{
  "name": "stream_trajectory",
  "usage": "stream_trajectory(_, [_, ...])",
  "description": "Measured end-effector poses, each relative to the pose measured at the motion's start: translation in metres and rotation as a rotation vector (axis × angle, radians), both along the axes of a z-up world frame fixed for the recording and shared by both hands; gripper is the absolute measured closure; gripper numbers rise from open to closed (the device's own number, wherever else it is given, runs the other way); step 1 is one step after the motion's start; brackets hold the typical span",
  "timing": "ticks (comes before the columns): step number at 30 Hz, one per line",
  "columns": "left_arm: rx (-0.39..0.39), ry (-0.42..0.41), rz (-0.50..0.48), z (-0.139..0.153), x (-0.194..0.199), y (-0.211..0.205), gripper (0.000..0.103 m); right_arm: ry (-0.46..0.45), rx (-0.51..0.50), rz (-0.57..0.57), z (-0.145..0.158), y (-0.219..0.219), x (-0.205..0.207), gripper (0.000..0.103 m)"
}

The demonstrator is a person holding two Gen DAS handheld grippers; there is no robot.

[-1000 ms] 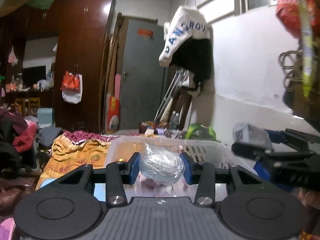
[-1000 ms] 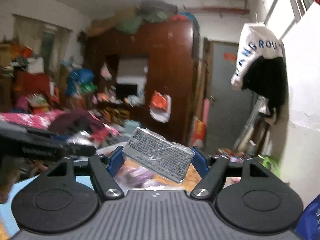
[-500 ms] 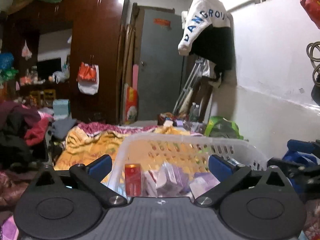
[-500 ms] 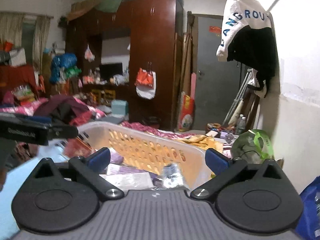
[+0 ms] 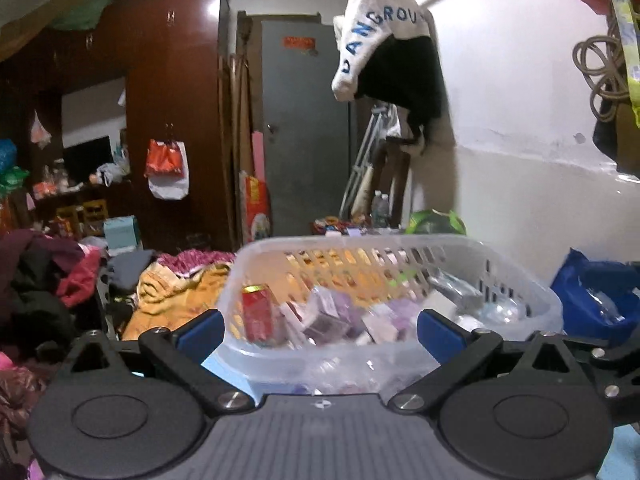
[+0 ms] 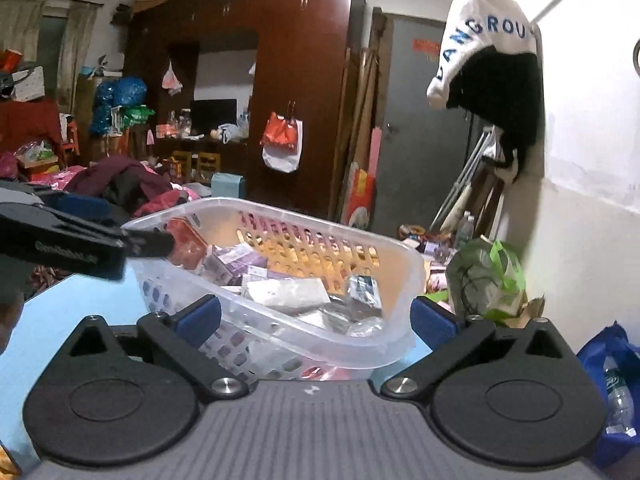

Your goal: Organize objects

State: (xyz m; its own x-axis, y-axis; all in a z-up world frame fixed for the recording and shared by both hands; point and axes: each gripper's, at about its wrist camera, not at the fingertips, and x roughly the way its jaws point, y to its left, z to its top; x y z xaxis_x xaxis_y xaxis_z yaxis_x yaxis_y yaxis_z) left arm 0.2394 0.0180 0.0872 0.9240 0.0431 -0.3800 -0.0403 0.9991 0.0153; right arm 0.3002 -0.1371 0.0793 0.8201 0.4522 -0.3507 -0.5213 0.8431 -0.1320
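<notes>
A white translucent slotted basket [image 5: 532, 300] stands just ahead of both grippers on a light blue surface [image 6: 60, 320]. In it lie a red can [image 5: 258, 314], purple boxes [image 5: 332, 312], a white flat packet [image 6: 288, 292] and a small wrapped dark packet [image 6: 362, 288]. My left gripper [image 5: 320, 334] is wide open at the basket's near rim, with nothing between its blue pads. My right gripper [image 6: 316, 320] is equally wide open at the basket's near corner [image 6: 400, 344], also with nothing in it. In the right wrist view, a black finger [image 6: 100, 240] of the left gripper reaches in over the basket's left end.
A blue bag [image 6: 612, 380] with a bottle lies at the right by the white wall. A green bag [image 6: 488, 280] sits behind the basket. Piled clothes [image 5: 48, 280] and an orange cloth [image 5: 180, 292] lie at the left. A dark wardrobe [image 5: 172, 120] and grey door [image 5: 308, 128] stand behind.
Both grippers have opened: the left has let go of a clear-wrapped round bundle, the right a flat printed packet. Both views have tipped down, and the basket now fills them.
</notes>
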Motion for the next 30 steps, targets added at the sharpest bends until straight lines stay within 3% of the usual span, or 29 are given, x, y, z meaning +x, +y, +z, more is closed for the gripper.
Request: stream_trajectory(30, [-0.045,0.072,-0.002,-0.015,-0.012,0.000,0.000,0.120,0.132,-0.007,-0.013,-0.033,0.009,0.000])
